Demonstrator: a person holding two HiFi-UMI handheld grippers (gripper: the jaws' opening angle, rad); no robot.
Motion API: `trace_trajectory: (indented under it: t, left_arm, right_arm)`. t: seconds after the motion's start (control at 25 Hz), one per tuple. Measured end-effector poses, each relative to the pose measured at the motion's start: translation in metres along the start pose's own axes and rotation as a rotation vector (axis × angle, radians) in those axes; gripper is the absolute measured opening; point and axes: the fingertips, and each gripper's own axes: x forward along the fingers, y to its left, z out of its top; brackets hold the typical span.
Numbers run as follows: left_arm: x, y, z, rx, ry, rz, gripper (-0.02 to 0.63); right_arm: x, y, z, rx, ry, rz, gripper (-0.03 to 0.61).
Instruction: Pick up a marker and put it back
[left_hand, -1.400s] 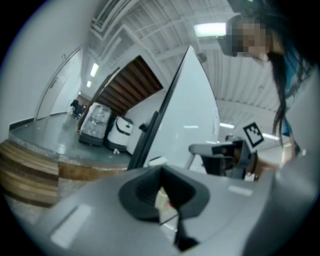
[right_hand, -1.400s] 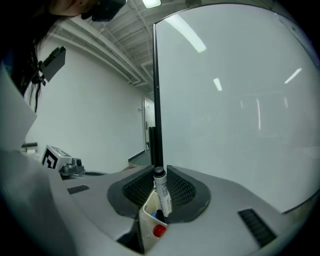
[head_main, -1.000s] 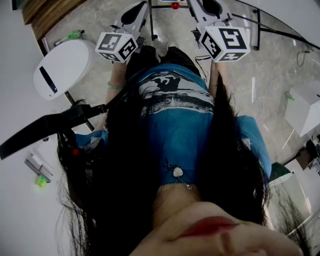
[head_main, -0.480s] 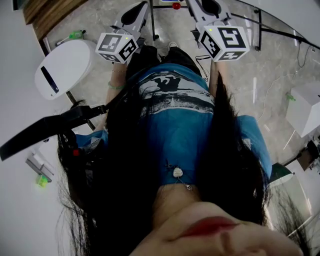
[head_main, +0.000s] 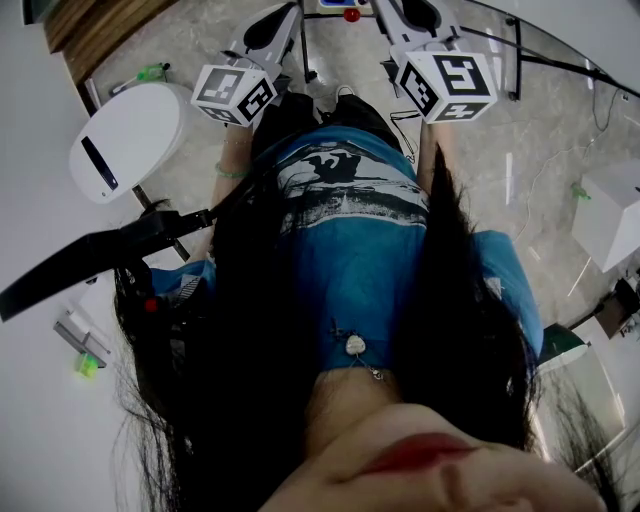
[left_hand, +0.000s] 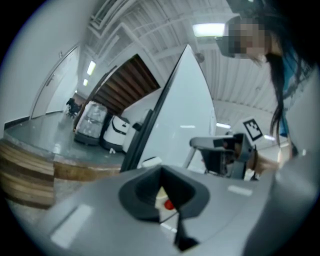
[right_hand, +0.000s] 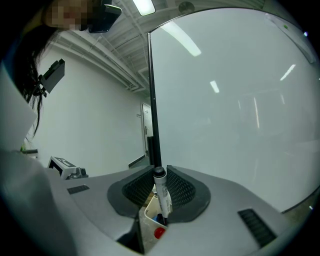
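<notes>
My right gripper (right_hand: 159, 172) is shut on a white marker (right_hand: 162, 194) with a black cap, held upright between the ribbed pads. Just below it stands a small white holder (right_hand: 150, 220) with a red cap (right_hand: 159, 233) and a blue one inside. A large whiteboard (right_hand: 235, 100) fills the view behind. In the left gripper view, my left gripper (left_hand: 161, 172) has its pads meeting at the tips with nothing held, and the holder's red cap (left_hand: 169, 204) shows through the gap. In the head view both grippers (head_main: 280, 18) (head_main: 400, 12) reach forward on either side of the red cap (head_main: 350, 14).
A white rounded machine (head_main: 125, 135) stands on the floor at the left. A black bar (head_main: 90, 255) juts out by the person's left side. A white box (head_main: 610, 215) sits at the right. The whiteboard's black frame post (right_hand: 152, 100) rises straight ahead of the marker.
</notes>
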Motion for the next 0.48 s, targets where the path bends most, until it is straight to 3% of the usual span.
trace_trajectory:
  t: [0.48]
  left_arm:
    - [0.0038,-0.0036,-0.0022,-0.002,0.006,-0.016,0.002]
  right_arm:
    - [0.0037,-0.0048,-0.0103,-0.069,0.042,-0.032,0.083]
